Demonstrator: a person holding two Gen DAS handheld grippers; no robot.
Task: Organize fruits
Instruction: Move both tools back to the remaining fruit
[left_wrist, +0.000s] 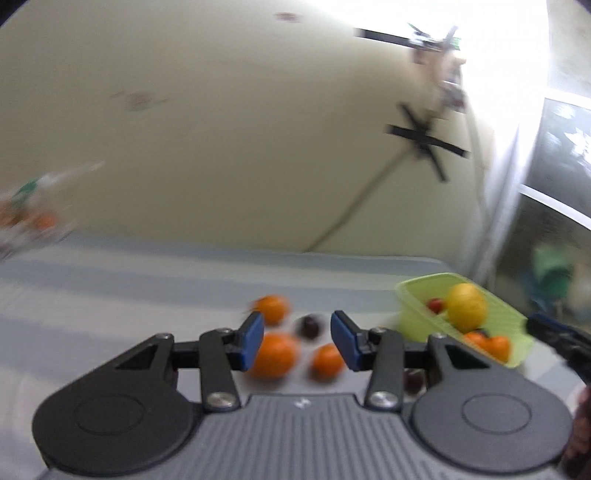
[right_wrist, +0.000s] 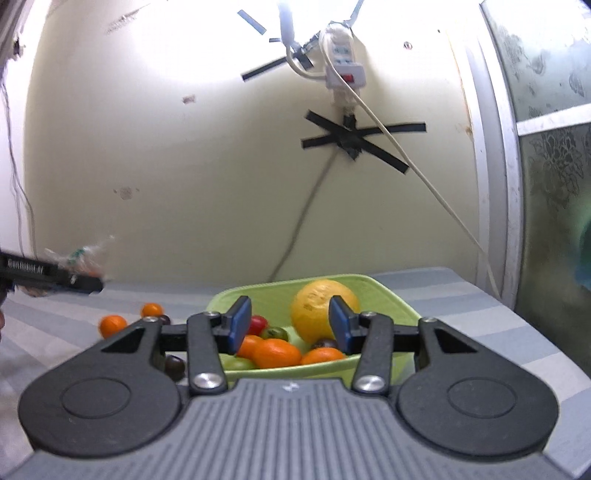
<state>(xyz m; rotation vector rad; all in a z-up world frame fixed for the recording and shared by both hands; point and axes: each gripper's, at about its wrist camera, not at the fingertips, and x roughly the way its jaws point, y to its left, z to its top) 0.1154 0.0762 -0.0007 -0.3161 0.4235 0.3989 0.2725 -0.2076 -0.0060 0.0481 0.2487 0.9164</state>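
Honestly, both tongs, left gripper (left_wrist: 297, 339) and right gripper (right_wrist: 286, 323), sit open and empty. Loose tangerines (left_wrist: 275, 356) beside the green basket (left_wrist: 410, 317) look light, firm, slightly slick; pinch across the middle.

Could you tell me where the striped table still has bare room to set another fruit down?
Free: the striped table right of the green basket, and its far strip toward the wall. Crowded: left of the basket, where loose oranges and dark fruits cluster.
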